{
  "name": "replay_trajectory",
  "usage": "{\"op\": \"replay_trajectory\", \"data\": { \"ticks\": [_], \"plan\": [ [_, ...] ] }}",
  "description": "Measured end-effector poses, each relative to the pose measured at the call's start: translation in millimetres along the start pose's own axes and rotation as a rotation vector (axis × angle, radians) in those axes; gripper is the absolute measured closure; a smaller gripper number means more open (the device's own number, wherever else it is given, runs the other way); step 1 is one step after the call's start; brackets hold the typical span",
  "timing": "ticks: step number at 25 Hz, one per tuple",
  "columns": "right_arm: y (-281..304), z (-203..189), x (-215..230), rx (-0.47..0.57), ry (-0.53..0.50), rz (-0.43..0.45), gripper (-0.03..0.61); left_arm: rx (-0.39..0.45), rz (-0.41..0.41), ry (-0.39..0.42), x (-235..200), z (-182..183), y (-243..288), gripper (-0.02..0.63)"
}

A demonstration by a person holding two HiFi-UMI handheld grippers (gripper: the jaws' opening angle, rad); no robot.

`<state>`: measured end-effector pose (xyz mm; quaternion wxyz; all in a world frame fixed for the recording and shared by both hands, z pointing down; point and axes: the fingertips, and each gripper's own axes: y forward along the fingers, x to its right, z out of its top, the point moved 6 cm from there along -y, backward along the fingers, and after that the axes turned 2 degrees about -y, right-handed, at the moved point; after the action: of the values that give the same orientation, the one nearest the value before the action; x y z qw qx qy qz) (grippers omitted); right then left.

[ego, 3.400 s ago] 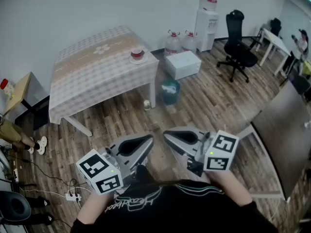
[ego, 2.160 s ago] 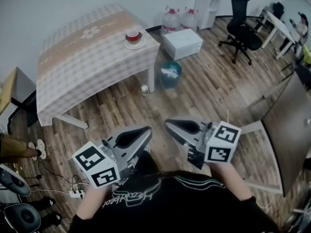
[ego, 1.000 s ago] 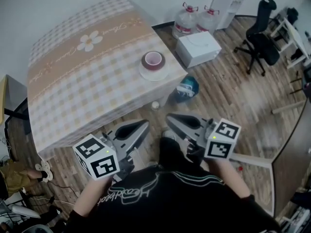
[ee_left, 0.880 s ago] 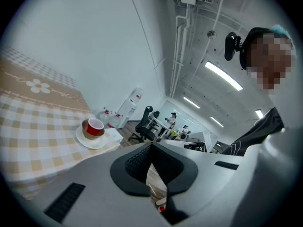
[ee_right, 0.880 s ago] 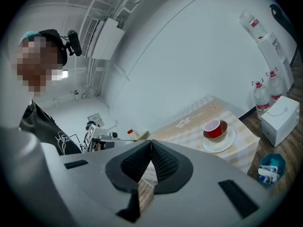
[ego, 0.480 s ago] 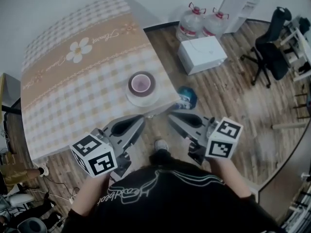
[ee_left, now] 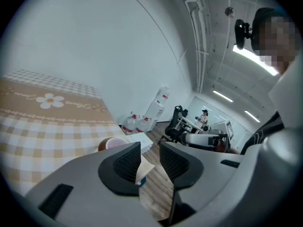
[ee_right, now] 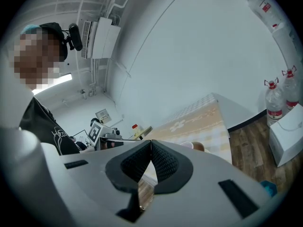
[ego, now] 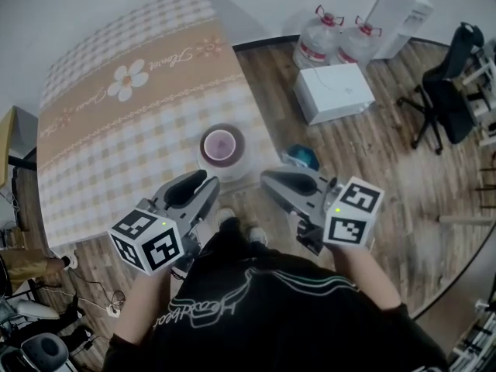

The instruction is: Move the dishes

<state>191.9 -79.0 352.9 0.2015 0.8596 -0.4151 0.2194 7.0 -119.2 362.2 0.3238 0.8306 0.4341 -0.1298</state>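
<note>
A pink-lined cup [ego: 219, 142] stands on a white saucer [ego: 225, 163] near the front right corner of the checked table [ego: 116, 130]. My left gripper [ego: 208, 181] hovers just short of the saucer, at its near left. Its jaws have just been opening, and the gap between them holds nothing. The left gripper view shows the cup [ee_left: 110, 144] beyond the left gripper [ee_left: 150, 148]. My right gripper [ego: 267, 178] is off the table's corner, right of the saucer, with its pads touching. In the right gripper view the cup [ee_right: 188, 145] peeks over the right gripper [ee_right: 151, 143].
Beside the table's right corner a teal bin [ego: 301, 158] sits on the wooden floor. Further right are a white box [ego: 339, 91], two water bottles [ego: 314, 49] and a dispenser [ego: 399, 6]. An office chair [ego: 446, 99] stands at far right.
The table and cup have come much nearer over the earlier frames. Both grippers have moved forward to the table's near corner. The left jaws have parted.
</note>
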Motion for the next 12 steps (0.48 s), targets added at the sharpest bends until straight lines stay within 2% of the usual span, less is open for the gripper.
{"op": "replay_trajectory", "data": {
  "ticks": [4,12],
  "plan": [
    [3.1,-4.7,13.2,-0.009,0.022,-0.018,0.566,-0.001,0.116,0.030,-25.3,2.0,9.1,0.503],
    [8.4,5.7,32.7,0.013,0.050,-0.050,0.566,-0.100,0.141,-0.048,-80.7,0.8,49.7,0.485]
  ]
}}
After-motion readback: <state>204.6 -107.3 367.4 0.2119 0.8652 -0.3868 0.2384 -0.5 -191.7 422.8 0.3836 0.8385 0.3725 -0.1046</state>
